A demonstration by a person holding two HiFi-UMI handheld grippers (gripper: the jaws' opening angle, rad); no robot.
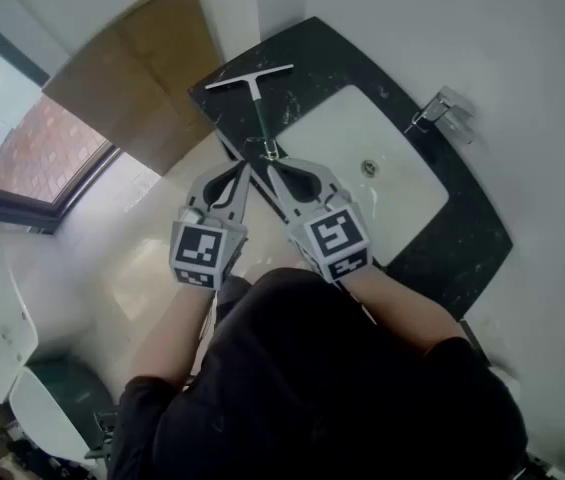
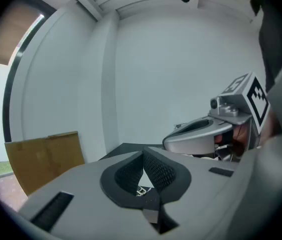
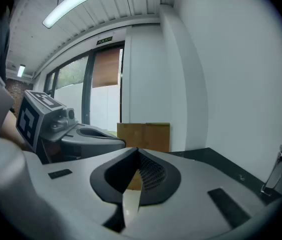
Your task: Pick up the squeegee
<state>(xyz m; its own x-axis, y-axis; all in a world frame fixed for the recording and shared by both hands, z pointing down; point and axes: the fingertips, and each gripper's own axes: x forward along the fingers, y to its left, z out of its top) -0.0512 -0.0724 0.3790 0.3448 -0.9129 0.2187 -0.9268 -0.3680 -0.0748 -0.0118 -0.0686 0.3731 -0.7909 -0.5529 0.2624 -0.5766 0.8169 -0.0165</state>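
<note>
The squeegee (image 1: 255, 93) lies flat on the black counter (image 1: 462, 238), left of the sink. Its pale blade is at the far end and its dark green handle runs back towards me. My left gripper (image 1: 245, 168) and right gripper (image 1: 268, 165) are held side by side, tips close together just short of the handle's near end. Both are shut with nothing between their pads. In the left gripper view the jaws (image 2: 143, 156) meet at the tip, and the right gripper view shows its jaws (image 3: 137, 151) closed too. Both gripper bodies hide the squeegee there.
A white sink basin (image 1: 337, 118) is set in the counter, with a chrome faucet (image 1: 442, 113) at its far right. A brown cardboard sheet (image 1: 147, 68) leans against the wall left of the counter. A window is at the far left.
</note>
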